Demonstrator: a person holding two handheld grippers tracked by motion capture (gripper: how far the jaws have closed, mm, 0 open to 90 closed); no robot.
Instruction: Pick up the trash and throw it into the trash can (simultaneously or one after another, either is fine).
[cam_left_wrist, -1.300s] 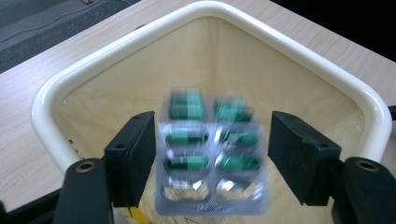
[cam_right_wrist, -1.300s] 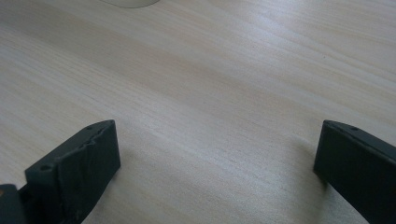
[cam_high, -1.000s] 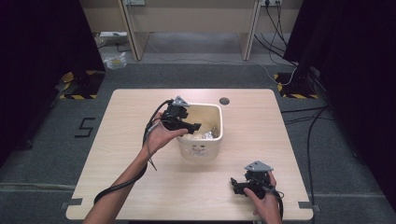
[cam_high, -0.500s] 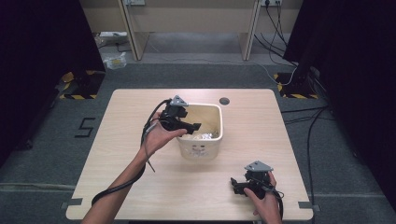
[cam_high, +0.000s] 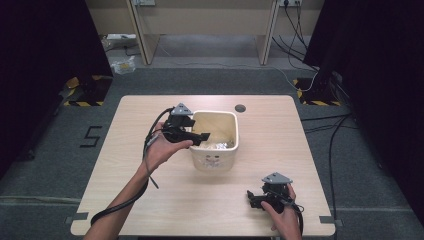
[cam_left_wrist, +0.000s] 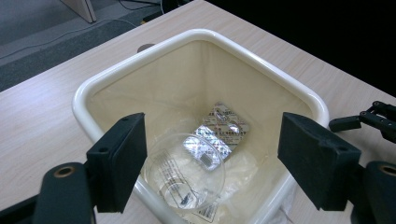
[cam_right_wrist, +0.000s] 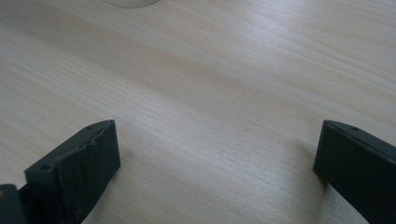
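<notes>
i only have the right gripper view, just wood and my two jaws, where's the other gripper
Observer: The left gripper is held over the near-left rim of a cream bin at mid-table.
Operator: anything in the bin
Observer: Yes, a clear plastic cup lies beside a silver blister pack at the bottom.
Operator: is the left one holding something
Observer: No, its jaws are wide open with nothing between them.
Operator: and where am i on the table
Observer: The right gripper sits low at the near-right corner of the table, apart from the bin.
</notes>
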